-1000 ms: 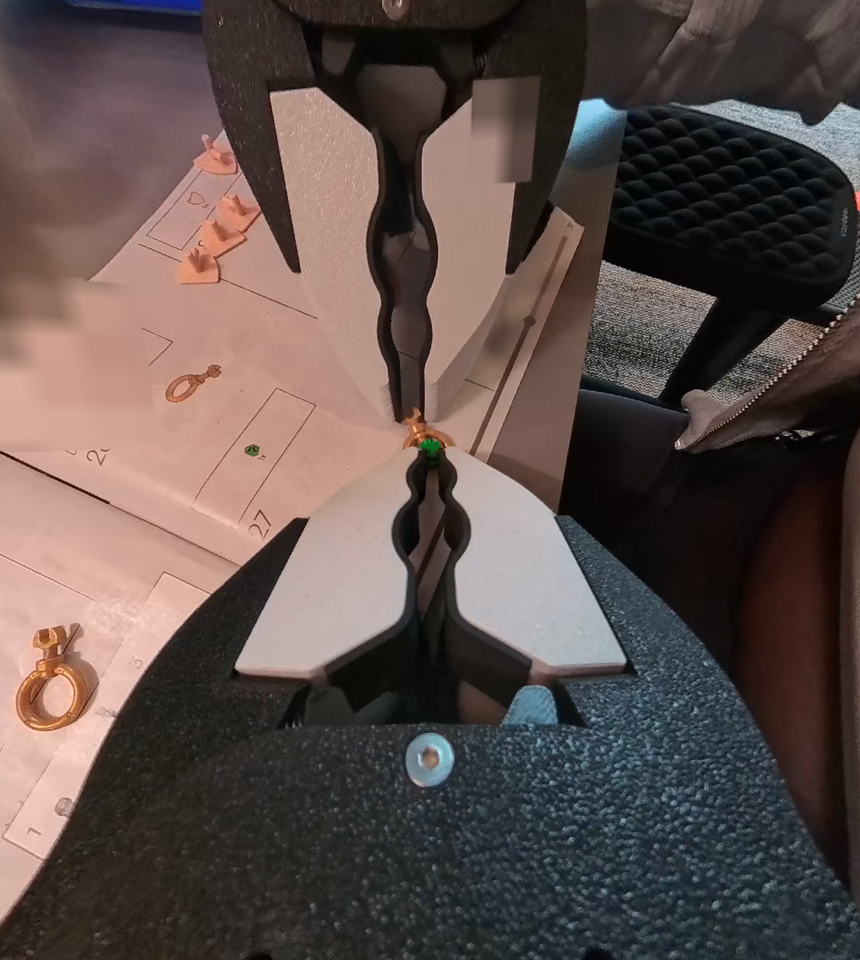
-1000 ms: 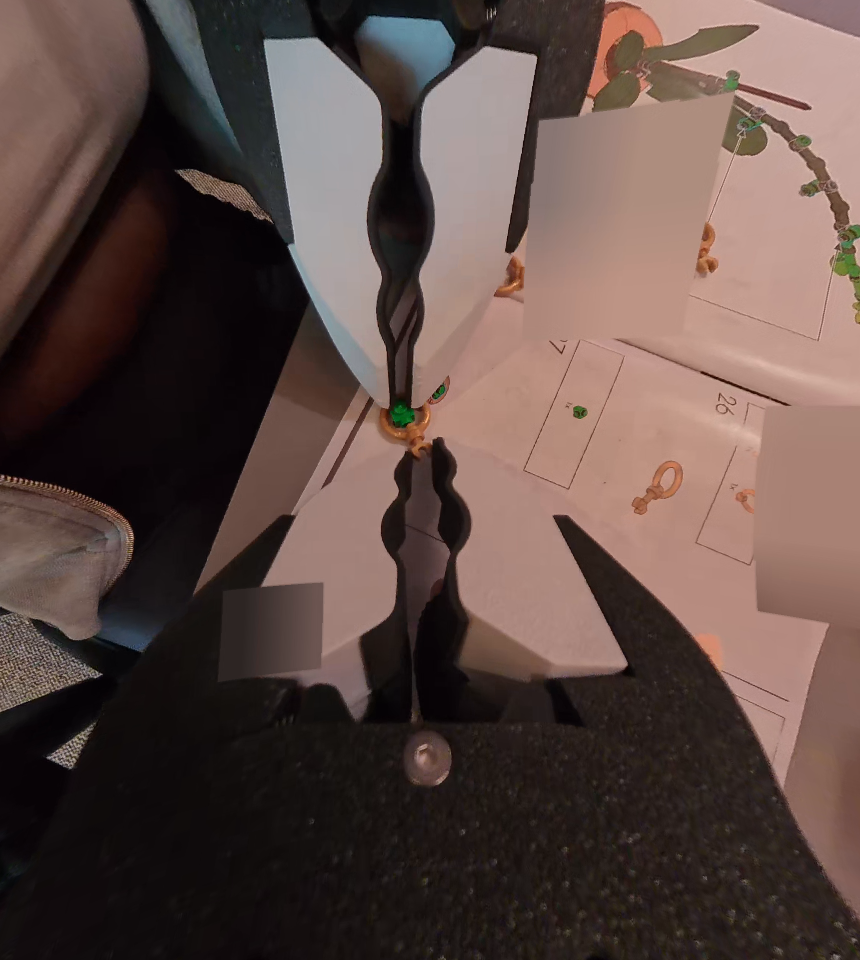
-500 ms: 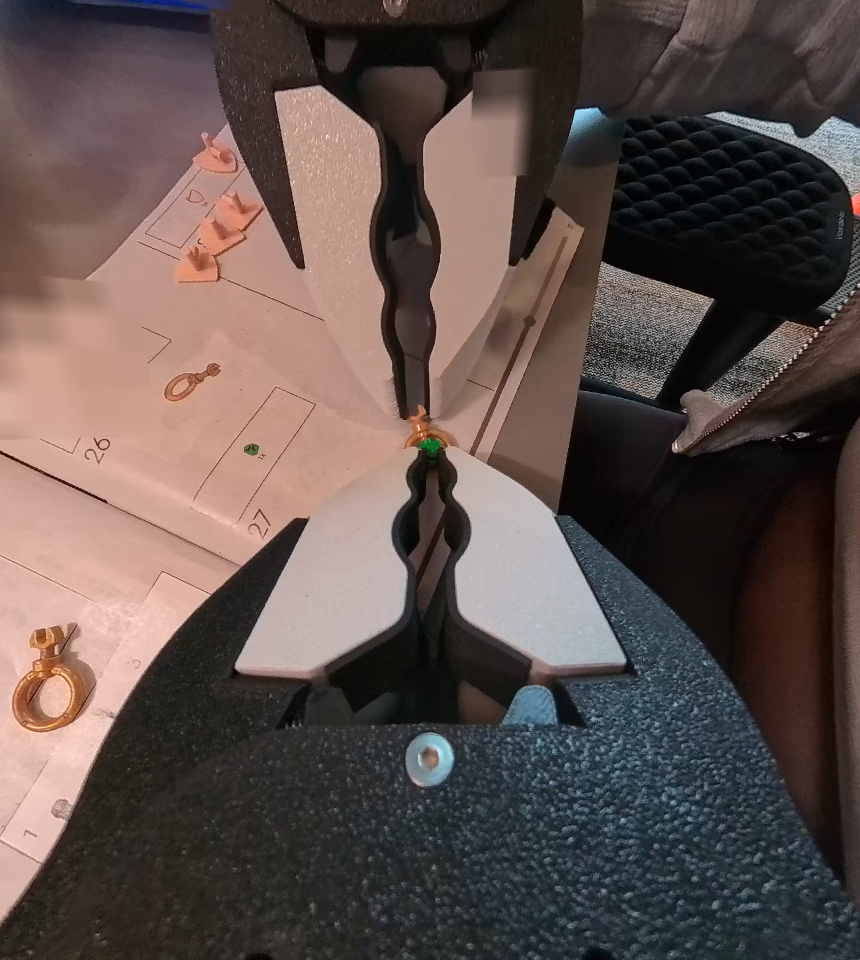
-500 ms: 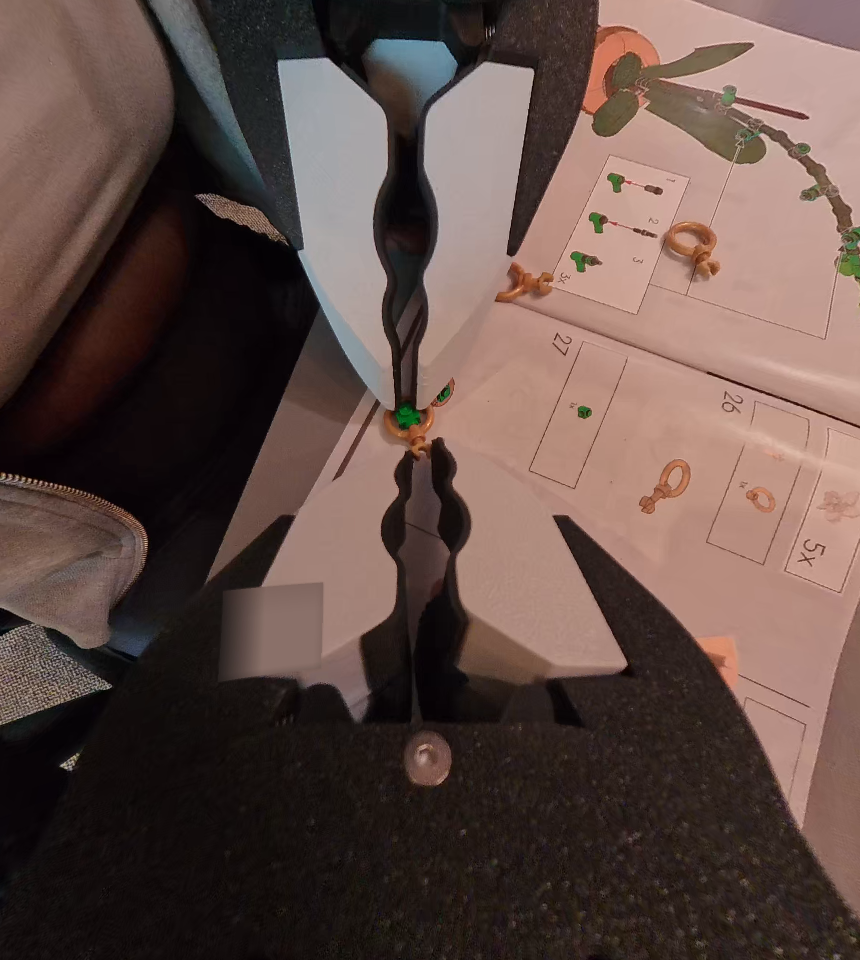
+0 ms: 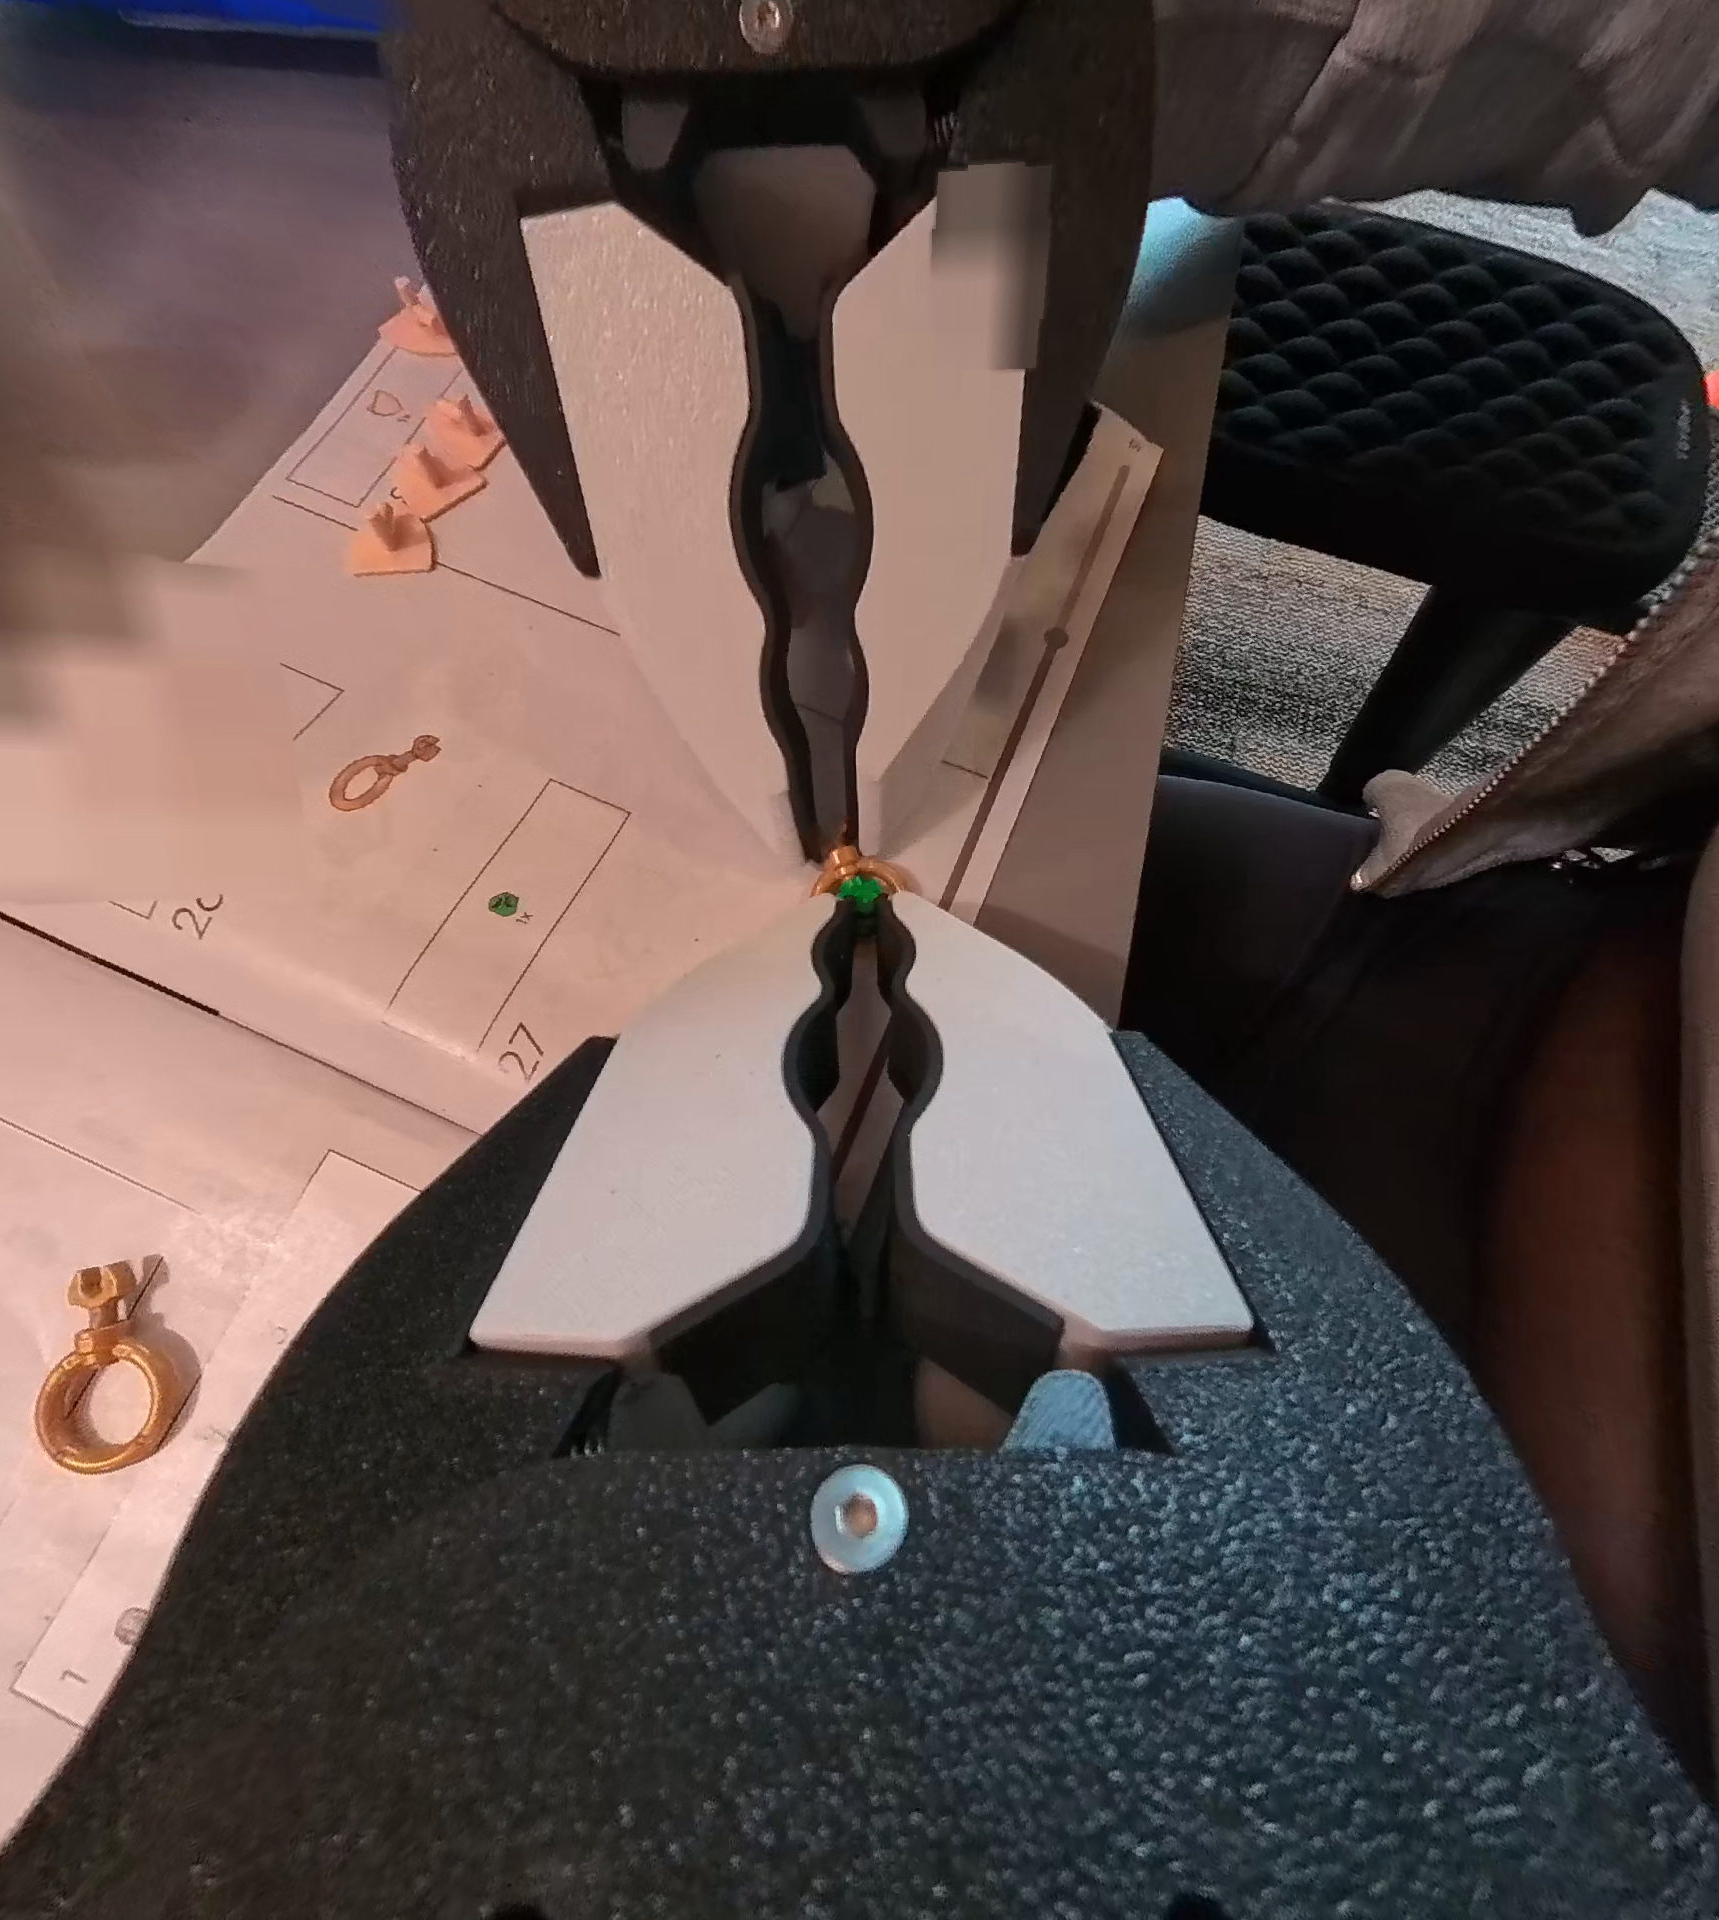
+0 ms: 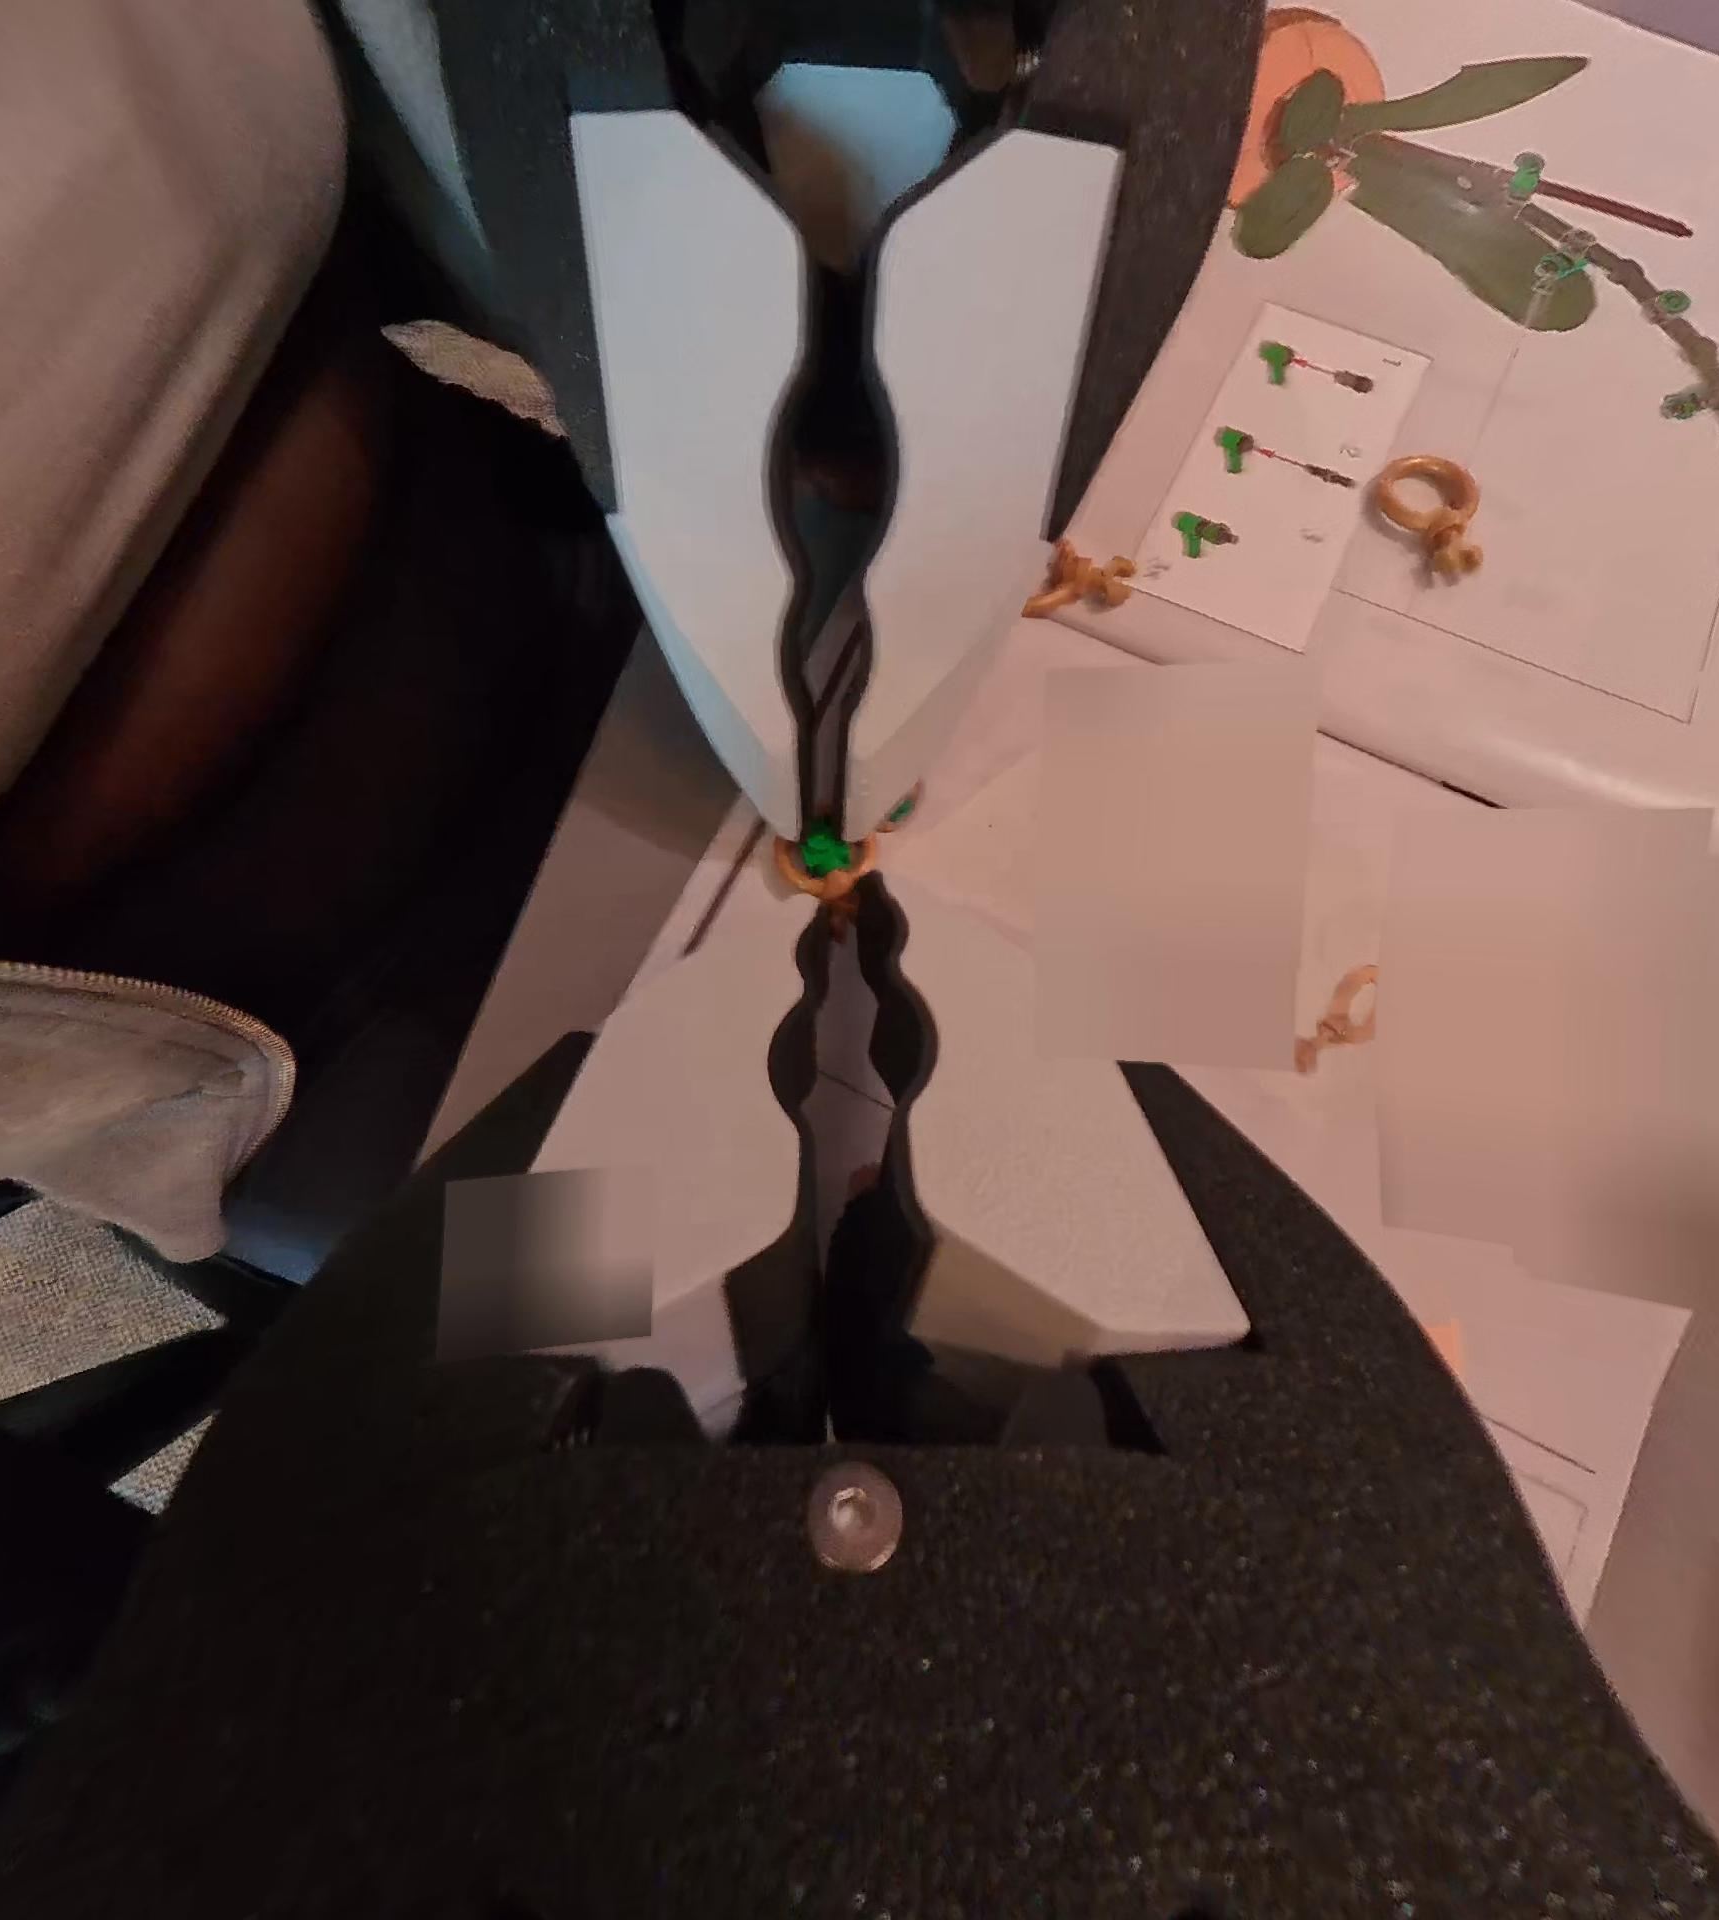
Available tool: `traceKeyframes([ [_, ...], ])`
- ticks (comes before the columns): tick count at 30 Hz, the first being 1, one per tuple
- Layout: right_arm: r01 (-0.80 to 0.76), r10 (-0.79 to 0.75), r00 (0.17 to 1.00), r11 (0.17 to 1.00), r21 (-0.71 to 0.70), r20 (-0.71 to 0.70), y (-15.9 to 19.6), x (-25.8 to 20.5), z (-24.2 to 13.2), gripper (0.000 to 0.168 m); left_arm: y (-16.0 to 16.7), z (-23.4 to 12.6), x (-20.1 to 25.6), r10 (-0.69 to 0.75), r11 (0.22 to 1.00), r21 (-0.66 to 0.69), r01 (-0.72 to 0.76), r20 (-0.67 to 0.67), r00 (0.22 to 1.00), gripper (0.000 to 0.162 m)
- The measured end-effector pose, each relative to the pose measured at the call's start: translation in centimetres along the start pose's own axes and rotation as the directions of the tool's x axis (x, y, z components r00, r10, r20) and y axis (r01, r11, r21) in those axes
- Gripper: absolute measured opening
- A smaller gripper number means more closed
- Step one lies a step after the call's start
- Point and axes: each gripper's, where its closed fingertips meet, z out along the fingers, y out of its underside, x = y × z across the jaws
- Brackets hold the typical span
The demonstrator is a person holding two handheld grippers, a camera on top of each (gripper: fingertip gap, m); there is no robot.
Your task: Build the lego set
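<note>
My left gripper (image 5: 860, 920) is shut on a tiny green piece (image 5: 857, 890). My right gripper (image 6: 847, 914) is shut on the stem of a small gold ring piece (image 6: 805, 878). The two grippers meet tip to tip above the table's edge. The green piece (image 6: 822, 854) sits in the ring's opening. In the left wrist view the right gripper (image 5: 831, 831) comes down from the top with the gold ring (image 5: 847, 862). In the right wrist view the left gripper (image 6: 824, 821) comes down from the top.
An open instruction booklet (image 5: 263, 935) lies on the table. Loose gold rings (image 5: 107, 1403) (image 6: 1421, 504) (image 6: 1078, 582) and pink petal pieces (image 5: 419, 488) lie on it. A black chair (image 5: 1437, 384) and the person's lap and jacket (image 5: 1613, 779) are beside the table edge.
Both grippers stay shut and tip to tip, with the green piece at the ring. The views have shifted only slightly.
</note>
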Motion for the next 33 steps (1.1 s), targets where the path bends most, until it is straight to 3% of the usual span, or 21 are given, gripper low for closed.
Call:
traceKeyframes([
  [22, -0.037, 0.038, 0.995, 0.999, -0.011, 0.093, -0.04, -0.13, 0.25, 0.004, -0.07, 0.05, 0.00, 0.028, 1.000, 0.005, -0.028, -0.016, 0.999, 0.004],
  [33, 0.010, -0.006, 0.999, 0.997, -0.075, 0.044, -0.01, -0.09, 0.12, 0.006, -0.06, 0.10, 0.01, 0.035, 0.999, 0.005, -0.035, -0.020, 0.999, 0.004],
])
